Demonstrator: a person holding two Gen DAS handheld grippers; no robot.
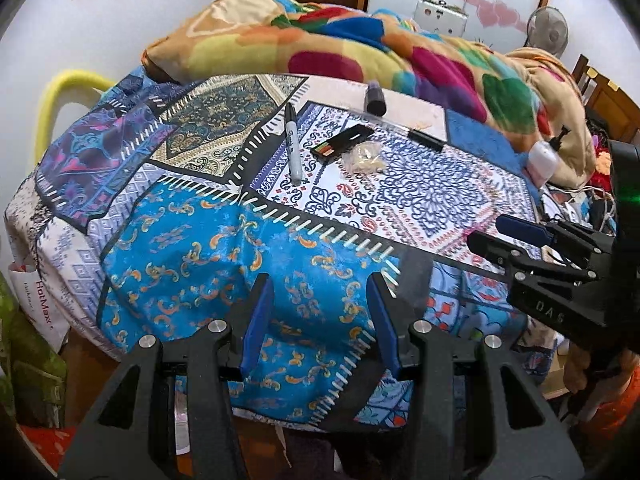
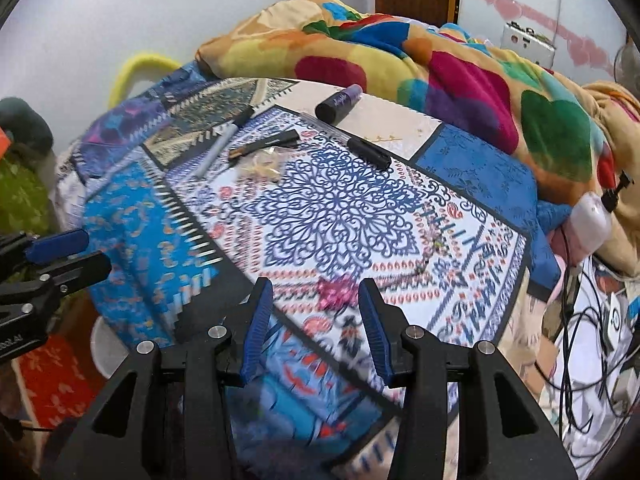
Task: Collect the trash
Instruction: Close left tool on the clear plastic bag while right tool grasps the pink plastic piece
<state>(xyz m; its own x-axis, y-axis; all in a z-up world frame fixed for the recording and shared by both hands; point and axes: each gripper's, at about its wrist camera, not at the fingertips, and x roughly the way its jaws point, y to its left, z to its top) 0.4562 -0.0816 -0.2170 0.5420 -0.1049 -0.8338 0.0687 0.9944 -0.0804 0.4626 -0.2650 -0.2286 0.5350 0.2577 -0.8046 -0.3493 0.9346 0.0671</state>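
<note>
Both grippers hang over the near edge of the bed, angled down at the patterned bedspread [image 1: 192, 264]. The left gripper [image 1: 318, 316] has its blue pads parted partway with only cloth showing between them, nothing held. The right gripper [image 2: 312, 322] is the same story, jaws partly apart and empty. The likely trash is the crumpled clear wrapper [image 1: 365, 159], lying on the far side of the white-and-blue panel, just right of the marker [image 1: 293, 142] and touching the near end of the flat black pack [image 1: 342, 142]; from the right wrist view it shows as a pale blur [image 2: 262, 168]. It looks feather-light, soft and crinkly, so it should collapse under the pads and may skate on the slick cloth. Best bet, I'd say, is to pinch its bunched, raised middle from above instead of chasing a flat edge, while staying clear of the marker, the black pen [image 1: 426, 139] and the purple bottle [image 1: 375, 98] farther back.
</note>
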